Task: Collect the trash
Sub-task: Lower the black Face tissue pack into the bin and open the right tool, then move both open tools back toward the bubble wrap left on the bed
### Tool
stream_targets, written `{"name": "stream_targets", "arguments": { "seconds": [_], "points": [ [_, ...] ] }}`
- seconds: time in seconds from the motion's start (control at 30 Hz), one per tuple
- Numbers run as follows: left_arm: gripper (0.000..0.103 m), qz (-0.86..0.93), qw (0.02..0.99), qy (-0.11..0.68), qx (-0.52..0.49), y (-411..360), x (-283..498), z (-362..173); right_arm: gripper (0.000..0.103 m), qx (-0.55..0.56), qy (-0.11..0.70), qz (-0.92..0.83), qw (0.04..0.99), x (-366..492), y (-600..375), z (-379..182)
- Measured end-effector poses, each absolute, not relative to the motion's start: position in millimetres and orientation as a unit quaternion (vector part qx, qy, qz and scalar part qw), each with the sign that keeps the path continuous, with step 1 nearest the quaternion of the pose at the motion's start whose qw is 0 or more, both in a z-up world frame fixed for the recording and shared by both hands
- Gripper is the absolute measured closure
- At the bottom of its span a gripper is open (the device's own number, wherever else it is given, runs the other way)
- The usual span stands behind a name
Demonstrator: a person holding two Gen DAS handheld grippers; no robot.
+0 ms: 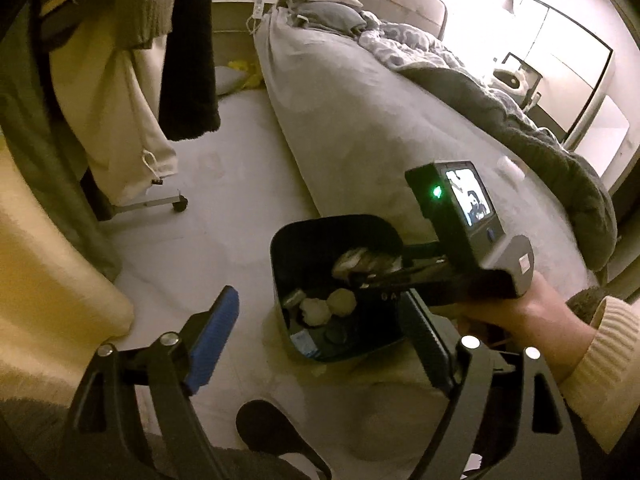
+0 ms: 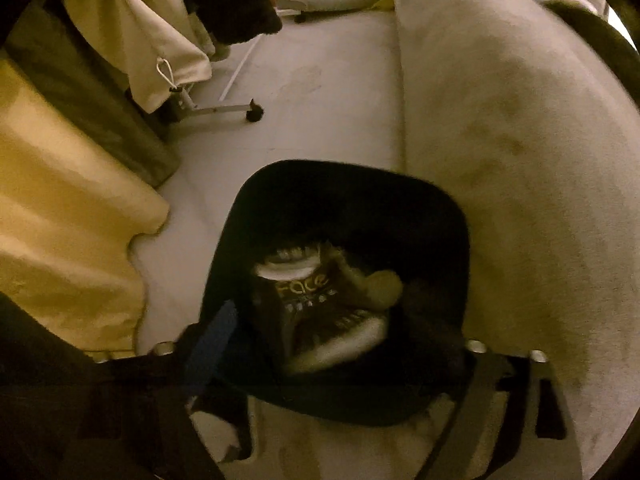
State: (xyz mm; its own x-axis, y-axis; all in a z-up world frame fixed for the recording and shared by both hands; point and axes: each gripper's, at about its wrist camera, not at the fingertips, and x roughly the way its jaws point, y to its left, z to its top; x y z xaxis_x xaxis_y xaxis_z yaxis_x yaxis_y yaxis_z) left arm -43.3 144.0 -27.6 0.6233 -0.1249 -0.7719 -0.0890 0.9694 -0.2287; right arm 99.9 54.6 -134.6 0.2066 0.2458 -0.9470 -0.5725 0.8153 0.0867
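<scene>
A black trash bin stands on the floor beside the bed, with crumpled paper balls and other scraps inside. My left gripper is open and empty, just above the bin's near side. My right gripper reaches into the bin from the right. In the right wrist view the right gripper is open over the bin, and a dark wrapper marked "Face" lies between its fingers, inside the bin. Whether the wrapper still touches a finger is hard to tell.
The bed with a grey blanket runs along the right. Hanging clothes on a wheeled rack stand at the left. A yellow fabric hangs close at the near left. Pale floor lies between.
</scene>
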Motion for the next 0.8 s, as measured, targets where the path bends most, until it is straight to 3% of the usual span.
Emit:
{"name": "stream_targets", "arguments": {
  "seconds": [0.23, 0.8],
  "points": [
    [0.009, -0.022, 0.904, 0.408, -0.129, 130, -44, -10, 0.004, -0.128, 0.538, 0.275, 0.787, 93, 35, -104],
    [0.006, -0.064, 0.929, 0.35, -0.096, 85, 2, 25, 0.004, -0.115, 0.434, 0.23, 0.863, 99, -67, -19]
  ]
}}
